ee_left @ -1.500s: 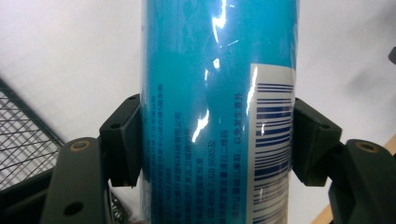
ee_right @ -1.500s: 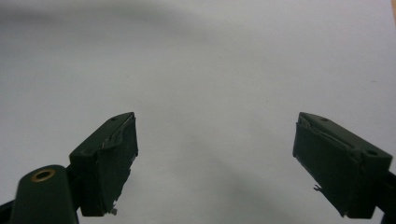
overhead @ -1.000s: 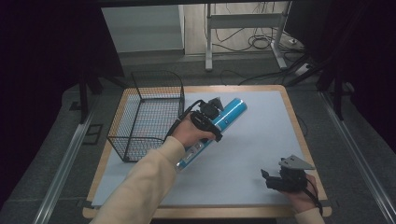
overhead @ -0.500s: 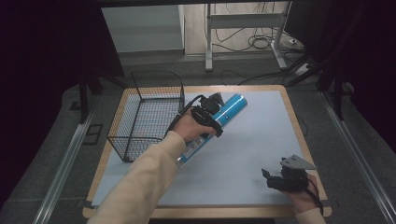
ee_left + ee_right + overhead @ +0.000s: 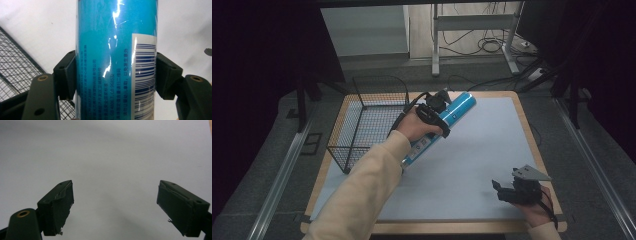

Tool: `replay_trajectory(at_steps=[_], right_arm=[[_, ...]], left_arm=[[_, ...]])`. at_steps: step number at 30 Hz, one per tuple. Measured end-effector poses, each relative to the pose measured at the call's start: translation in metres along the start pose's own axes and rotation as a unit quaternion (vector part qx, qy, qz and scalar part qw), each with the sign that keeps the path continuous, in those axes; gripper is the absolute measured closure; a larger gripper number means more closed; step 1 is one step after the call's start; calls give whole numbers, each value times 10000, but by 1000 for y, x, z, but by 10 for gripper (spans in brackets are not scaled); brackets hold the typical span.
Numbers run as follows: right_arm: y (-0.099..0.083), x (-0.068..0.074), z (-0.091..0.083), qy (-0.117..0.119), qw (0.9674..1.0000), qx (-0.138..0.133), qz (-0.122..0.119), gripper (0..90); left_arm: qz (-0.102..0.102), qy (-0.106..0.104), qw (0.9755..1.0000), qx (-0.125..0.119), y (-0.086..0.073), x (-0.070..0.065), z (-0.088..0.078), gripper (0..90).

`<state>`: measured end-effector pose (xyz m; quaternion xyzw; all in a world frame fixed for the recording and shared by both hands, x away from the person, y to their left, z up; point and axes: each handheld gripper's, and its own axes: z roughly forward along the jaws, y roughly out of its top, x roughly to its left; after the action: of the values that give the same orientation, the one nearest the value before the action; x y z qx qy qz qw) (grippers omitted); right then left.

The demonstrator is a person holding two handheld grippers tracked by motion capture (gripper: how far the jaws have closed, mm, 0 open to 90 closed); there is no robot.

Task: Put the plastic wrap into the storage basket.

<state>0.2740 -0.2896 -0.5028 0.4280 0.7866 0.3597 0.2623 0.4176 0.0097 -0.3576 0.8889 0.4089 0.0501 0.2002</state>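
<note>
A long blue can (image 5: 451,114) with a white barcode label is held tilted above the table, its top end toward the back right. My left gripper (image 5: 432,111) is shut on the blue can around its middle; in the left gripper view both jaws press the sides of the blue can (image 5: 116,60). A black wire basket (image 5: 367,122) stands just left of the can. My right gripper (image 5: 507,191) rests low at the front right, open, and nothing lies between its jaws in the right gripper view, where the right gripper (image 5: 115,197) faces bare mat.
A pale blue-grey mat (image 5: 482,145) covers the wooden table (image 5: 532,135). The basket's mesh (image 5: 17,67) shows at the left of the left gripper view. Behind the table stand a metal frame (image 5: 472,35) and floor cables (image 5: 492,47).
My left gripper has carried the blue can a little up and toward the back left, closer to the basket. The right gripper has stayed nearly still.
</note>
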Motion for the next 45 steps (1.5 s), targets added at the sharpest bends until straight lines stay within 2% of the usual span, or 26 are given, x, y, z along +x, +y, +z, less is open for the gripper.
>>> replay_trajectory(at_steps=[4, 8, 21, 34, 37, 39, 40, 42, 45], right_arm=[[0, 0, 0, -6, 10000, -6, -7, 145], [0, -1, 0, -18, 10000, 6, -2, 145], [-1, -1, 1, -30, 10000, 17, 62, 146], [0, 1, -1, -29, 10000, -31, 32, 146], [0, 0, -1, -27, 10000, -47, 36, 146], [0, 0, -1, -29, 10000, -40, 22, 146], [0, 0, -1, -29, 10000, -40, 22, 146], [0, 0, 0, -22, 10000, -31, 23, 146], [0, 0, 0, -20, 10000, -23, 40, 146]], left_arm=[[3, 62, 10000, -19, 6, 6, -6, 314], [19, 8, 10000, -10, 12, 11, -11, 314], [79, 89, 9999, -82, 25, 31, -22, 314], [-84, 109, 9998, -124, 28, 49, -25, 315], [-193, 157, 9995, -204, 28, 55, -28, 315], [-306, 91, 9992, -253, 28, 64, -32, 315], [-306, 91, 9992, -253, 28, 64, -32, 315], [-326, 229, 9989, -252, 31, 71, -37, 315], [-418, 230, 9984, -292, 32, 77, -40, 315]])
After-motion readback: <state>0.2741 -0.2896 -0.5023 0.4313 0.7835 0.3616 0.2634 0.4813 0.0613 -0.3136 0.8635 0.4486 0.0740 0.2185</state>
